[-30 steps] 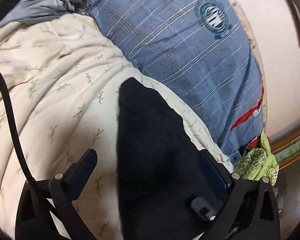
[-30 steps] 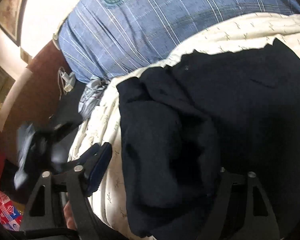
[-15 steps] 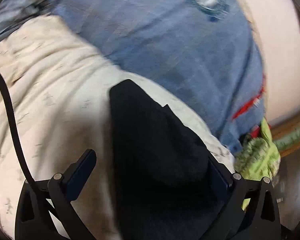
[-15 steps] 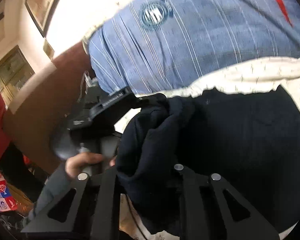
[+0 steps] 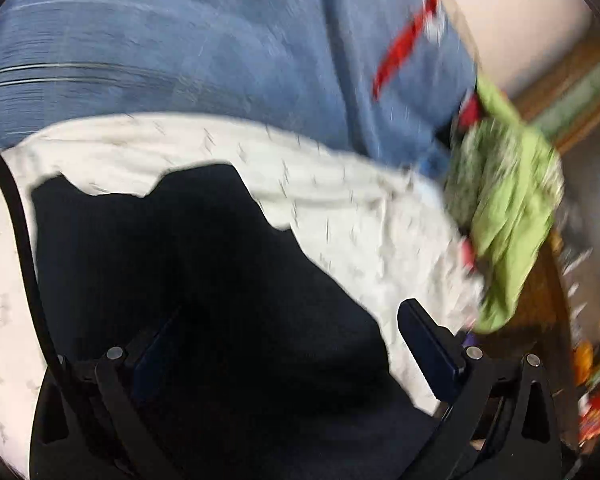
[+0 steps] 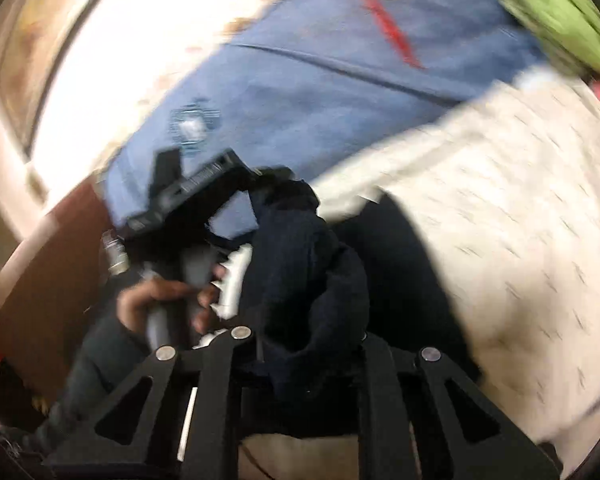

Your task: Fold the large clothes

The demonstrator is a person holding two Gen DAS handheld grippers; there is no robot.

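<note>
Cream bedding [image 5: 340,184] with a small leaf print covers the bed, and everything lies blurred across it. Nearest the lens in the right wrist view, the right gripper [image 6: 300,340] has just been closing and now clamps a bunched fold of the dark navy garment [image 6: 312,280]; its fingertips are buried in the cloth. On the cream bedding, the garment shows no seams or shape, only a dark mass. In the left wrist view the left gripper [image 5: 284,344] stands wide apart, the garment draped over one finger and hiding it, so a grip cannot be judged. Beyond the bedding lies a blue striped cover [image 5: 220,48], and at its edge a green cloth [image 5: 508,216], cut off.
</note>
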